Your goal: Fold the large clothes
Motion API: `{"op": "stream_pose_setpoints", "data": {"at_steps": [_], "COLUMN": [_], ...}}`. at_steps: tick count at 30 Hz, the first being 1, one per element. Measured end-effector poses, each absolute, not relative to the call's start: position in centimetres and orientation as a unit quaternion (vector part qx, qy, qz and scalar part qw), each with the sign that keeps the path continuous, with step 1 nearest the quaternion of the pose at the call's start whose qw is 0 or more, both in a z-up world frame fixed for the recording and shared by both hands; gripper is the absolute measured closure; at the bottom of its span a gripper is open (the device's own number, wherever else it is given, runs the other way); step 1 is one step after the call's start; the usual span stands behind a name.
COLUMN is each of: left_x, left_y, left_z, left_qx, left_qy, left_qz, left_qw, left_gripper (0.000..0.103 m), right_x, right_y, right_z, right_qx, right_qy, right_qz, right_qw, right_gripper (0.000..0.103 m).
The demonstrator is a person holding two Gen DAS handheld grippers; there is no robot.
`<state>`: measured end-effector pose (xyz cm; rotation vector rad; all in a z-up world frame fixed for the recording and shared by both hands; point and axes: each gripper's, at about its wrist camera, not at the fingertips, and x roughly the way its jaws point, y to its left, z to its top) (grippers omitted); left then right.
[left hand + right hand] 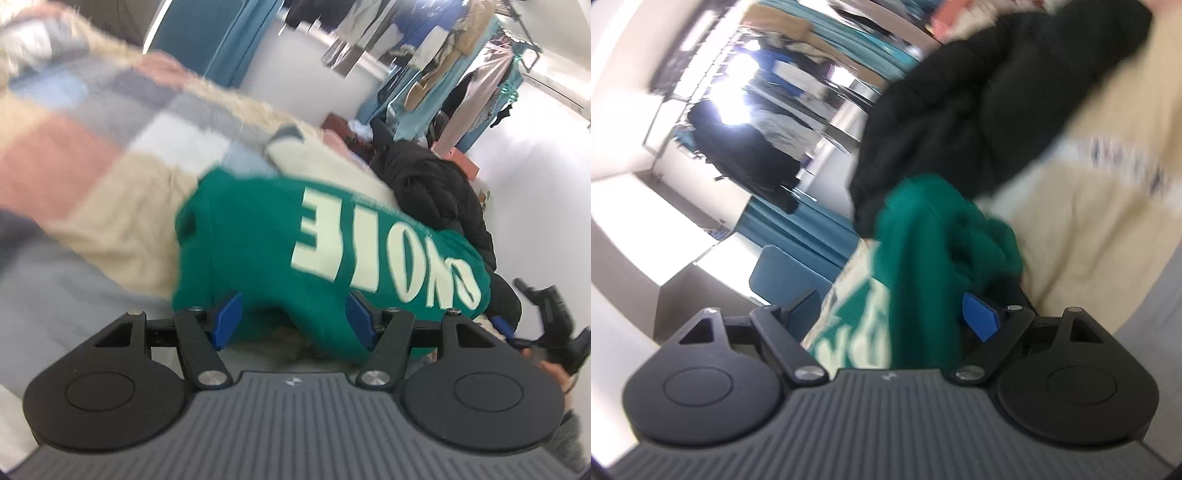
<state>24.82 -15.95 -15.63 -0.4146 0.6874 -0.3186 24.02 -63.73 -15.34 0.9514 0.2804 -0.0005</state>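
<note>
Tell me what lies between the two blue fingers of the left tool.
In the left wrist view, the green sweatshirt fills the gap between the fingers of the left tool, which stand wide apart. Whether the fabric touches them is unclear.

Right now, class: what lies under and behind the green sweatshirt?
The green sweatshirt lies on a cream fleece spread over a patchwork blanket. Behind it is a heap of black clothing. Whatever is directly beneath the sweatshirt's middle is covered.
</note>
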Motion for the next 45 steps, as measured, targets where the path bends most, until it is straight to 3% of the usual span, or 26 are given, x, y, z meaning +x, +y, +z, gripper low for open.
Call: {"op": "stream_pose_setpoints", "data": {"at_steps": [9,16,26,42,45], "left_x": [19.4,13.7,7.7,5.9,5.8], "left_y": [-16.3,-17.4,-17.3,-16.8,-17.0], "left_z": [-4.4,1.1,1.3,-1.7,-1.9], "left_qx": [-0.128,-0.075,-0.06,-0.056,-0.046], "left_qy": [0.243,0.197,0.189,0.195,0.191], "left_qz": [-0.164,-0.183,-0.19,-0.182,-0.182], "left_qw": [0.947,0.96,0.962,0.962,0.963], "left_gripper": [0.035,0.035,0.035,0.033,0.027], "right_x": [18.3,13.5,9.4,7.2,7.1], "right_y": [-57.8,-51.1,-46.3,-42.9,-42.8], "right_z": [-1.9,3.1,2.0,-1.6,-2.0], "right_qx": [0.323,0.209,0.151,0.101,0.102], "right_qy": [0.067,0.078,0.124,0.182,0.191], "right_qz": [0.067,0.091,0.105,0.072,0.076], "right_qw": [0.942,0.971,0.975,0.975,0.973], "right_gripper": [0.016,0.016,0.017,0.018,0.018]}}
